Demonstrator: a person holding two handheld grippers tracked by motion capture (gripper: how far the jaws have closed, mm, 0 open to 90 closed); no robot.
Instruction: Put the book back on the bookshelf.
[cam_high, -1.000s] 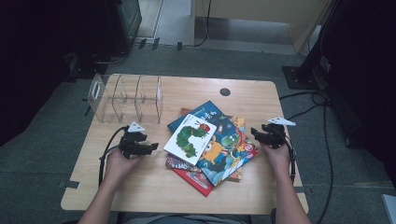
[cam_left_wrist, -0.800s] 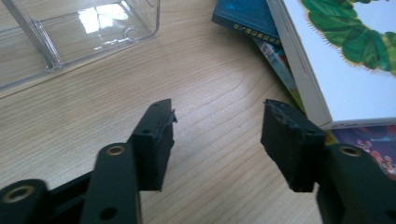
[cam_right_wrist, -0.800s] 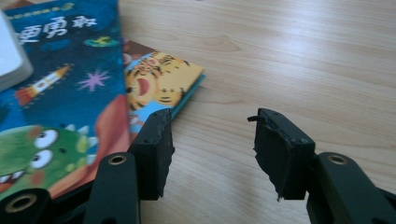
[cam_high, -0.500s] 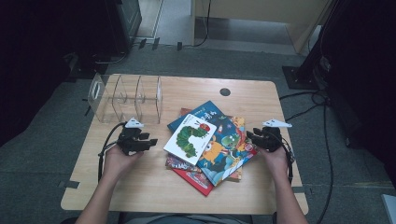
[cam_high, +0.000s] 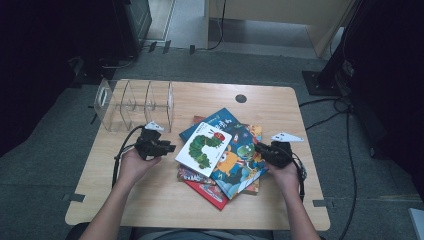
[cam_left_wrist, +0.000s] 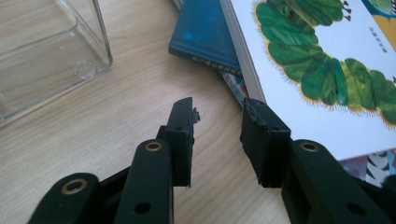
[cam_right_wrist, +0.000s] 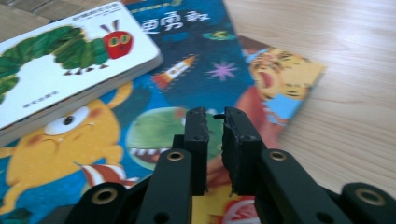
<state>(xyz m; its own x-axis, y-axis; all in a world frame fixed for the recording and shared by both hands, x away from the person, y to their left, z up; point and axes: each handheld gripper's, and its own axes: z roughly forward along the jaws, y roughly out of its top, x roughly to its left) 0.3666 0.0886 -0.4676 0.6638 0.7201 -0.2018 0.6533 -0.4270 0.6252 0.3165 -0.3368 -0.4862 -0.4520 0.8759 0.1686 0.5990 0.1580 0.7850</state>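
Flanking book pile (cam_high: 220, 155): left gripper (cam_left_wrist: 217, 119) parted, right gripper (cam_right_wrist: 214, 116) seemingly near-closed

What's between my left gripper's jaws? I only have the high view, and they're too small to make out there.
Observer: Nothing. The left gripper is open over bare table, right beside the caterpillar book.
Operator: And the right one?
Observer: The right gripper shows a narrow gap between its jaws with nothing in it, above the blue picture book.
Operator: Is the caterpillar book thin?
Observer: No. The left gripper view shows a thick white edge, like a board book.
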